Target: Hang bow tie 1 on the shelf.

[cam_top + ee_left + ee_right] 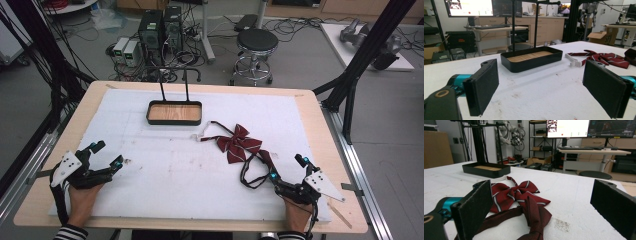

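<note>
While resting low over the white mat (165, 170) at the near left corner, left gripper (106, 154) released, jaws spread wide with nothing between them, one hand (82, 200) behind it at the table's near edge; in the left gripper view, two black pads (482, 86) far apart over bare mat; ahead of them a black tray (532, 59) with a wooden floor, two thin black posts rising from its far side; right gripper (287, 168) likewise released at the near right, jaws wide and holding nothing, set just at the dark strap (255, 175) that loops toward it; whether a jaw touches that strap, cannot tell. Maroon striped bow tie (239, 143) flat on the mat right of centre, between tray and right gripper, well apart from the left gripper; white clasp (200, 135) at the end of its band, pointing toward the tray; in the right gripper view, bow tie (516, 193) just ahead of the left-hand pad, dark red strap folded in front, tray (486, 170) farther back.
</note>
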### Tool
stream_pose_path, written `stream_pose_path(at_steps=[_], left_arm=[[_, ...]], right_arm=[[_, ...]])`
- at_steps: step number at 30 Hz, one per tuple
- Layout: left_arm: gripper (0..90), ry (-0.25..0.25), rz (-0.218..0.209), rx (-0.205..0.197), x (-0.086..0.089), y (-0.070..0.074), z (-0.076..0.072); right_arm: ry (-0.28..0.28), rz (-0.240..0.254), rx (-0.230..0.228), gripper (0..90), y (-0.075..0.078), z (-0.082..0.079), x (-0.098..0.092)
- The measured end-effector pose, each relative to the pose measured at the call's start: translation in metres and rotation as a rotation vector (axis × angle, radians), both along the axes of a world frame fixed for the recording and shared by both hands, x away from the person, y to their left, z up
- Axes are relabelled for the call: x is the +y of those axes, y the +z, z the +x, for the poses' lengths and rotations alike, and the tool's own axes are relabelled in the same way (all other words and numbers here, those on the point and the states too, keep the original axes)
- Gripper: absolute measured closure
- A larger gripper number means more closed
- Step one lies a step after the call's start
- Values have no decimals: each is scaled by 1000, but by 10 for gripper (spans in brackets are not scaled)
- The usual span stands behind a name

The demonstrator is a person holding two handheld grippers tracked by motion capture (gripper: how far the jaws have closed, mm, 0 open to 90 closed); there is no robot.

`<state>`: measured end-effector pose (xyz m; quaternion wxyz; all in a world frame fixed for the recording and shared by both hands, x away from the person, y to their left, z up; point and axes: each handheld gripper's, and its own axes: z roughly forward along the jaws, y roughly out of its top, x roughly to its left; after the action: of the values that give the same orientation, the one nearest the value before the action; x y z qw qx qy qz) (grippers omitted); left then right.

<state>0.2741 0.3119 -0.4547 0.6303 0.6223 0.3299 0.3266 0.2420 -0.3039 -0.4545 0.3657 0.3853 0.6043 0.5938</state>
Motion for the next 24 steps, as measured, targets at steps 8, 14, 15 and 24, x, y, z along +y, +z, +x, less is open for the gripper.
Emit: stream_pose_path(at_steps=[8, 14, 15, 24], left_arm=[[139, 2, 0, 1, 0, 0, 0], [139, 3, -1, -2, 0, 0, 0], [139, 3, -2, -2, 0, 0, 0], [139, 5, -1, -5, -1, 0, 0]], right_arm=[[5, -2, -3, 34, 0, 0, 0], [9, 1, 13, 34, 0, 1, 0], [8, -1, 19, 34, 1, 1, 0], [14, -18, 61, 34, 4, 6, -1]])
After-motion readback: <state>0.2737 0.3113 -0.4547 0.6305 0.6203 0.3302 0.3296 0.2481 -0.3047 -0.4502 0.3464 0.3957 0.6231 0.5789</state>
